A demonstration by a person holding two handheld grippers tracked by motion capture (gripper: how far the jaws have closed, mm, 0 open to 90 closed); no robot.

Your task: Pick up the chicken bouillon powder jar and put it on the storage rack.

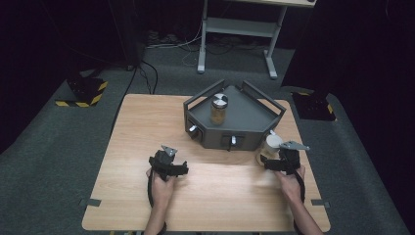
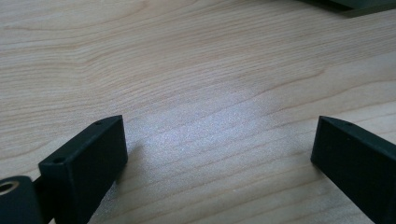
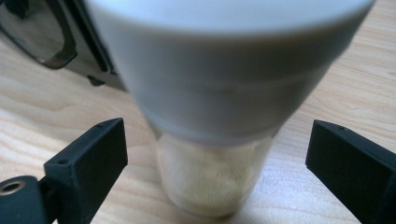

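We have our right gripper (image 3: pixel 215 154) at the white-lidded jar (image 3: pixel 219 116), jaws apart on either side, pads clear of its glass. The jar stands upright at twelve o'clock, beside the dark tray (image 1: pixel 244 120). Our left gripper (image 2: pixel 219 154), open, waits over bare table (image 2: pixel 187 70).

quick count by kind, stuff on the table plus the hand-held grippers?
Jars: 2, one with a white lid on the table by the right hand-held gripper, one with a patterned lid in the tray
Dark tray: 1
Hand-held grippers: 2, right as above, left
Total: 5
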